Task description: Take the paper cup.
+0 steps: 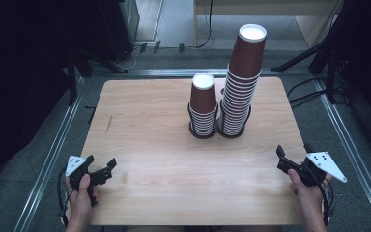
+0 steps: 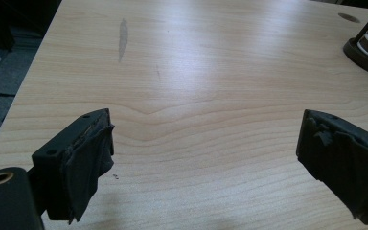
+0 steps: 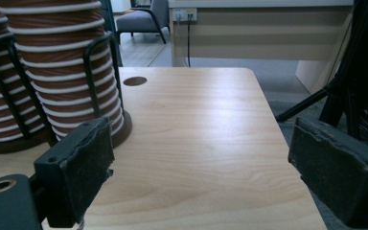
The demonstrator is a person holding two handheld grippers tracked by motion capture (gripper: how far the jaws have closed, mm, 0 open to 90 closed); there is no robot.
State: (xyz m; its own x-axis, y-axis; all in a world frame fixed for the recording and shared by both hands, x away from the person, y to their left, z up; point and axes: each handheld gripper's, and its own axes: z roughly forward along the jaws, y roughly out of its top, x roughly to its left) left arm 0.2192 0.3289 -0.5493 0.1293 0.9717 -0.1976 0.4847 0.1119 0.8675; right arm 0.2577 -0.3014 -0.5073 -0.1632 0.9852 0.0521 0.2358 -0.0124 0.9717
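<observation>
Two stacks of brown paper cups with white rims stand in black wire holders at the middle back of the wooden table point(image 1: 164, 145). The short stack point(image 1: 203, 105) is on the left and the tall stack point(image 1: 242, 79) on the right. My left gripper point(image 1: 100, 166) rests open near the front left corner, held by a hand, far from the cups. My right gripper point(image 1: 293, 155) is open near the front right edge, also apart from the stacks. In the right gripper view the tall stack point(image 3: 62, 62) rises just beyond the left jaw. The left gripper view catches a holder base point(image 2: 366, 48) at far right.
A round cable hole point(image 3: 135, 81) sits in the table behind the tall stack. Metal rails point(image 1: 53, 154) run along both sides of the table. Black stand legs point(image 1: 304, 55) and cables lie on the floor behind and to the right.
</observation>
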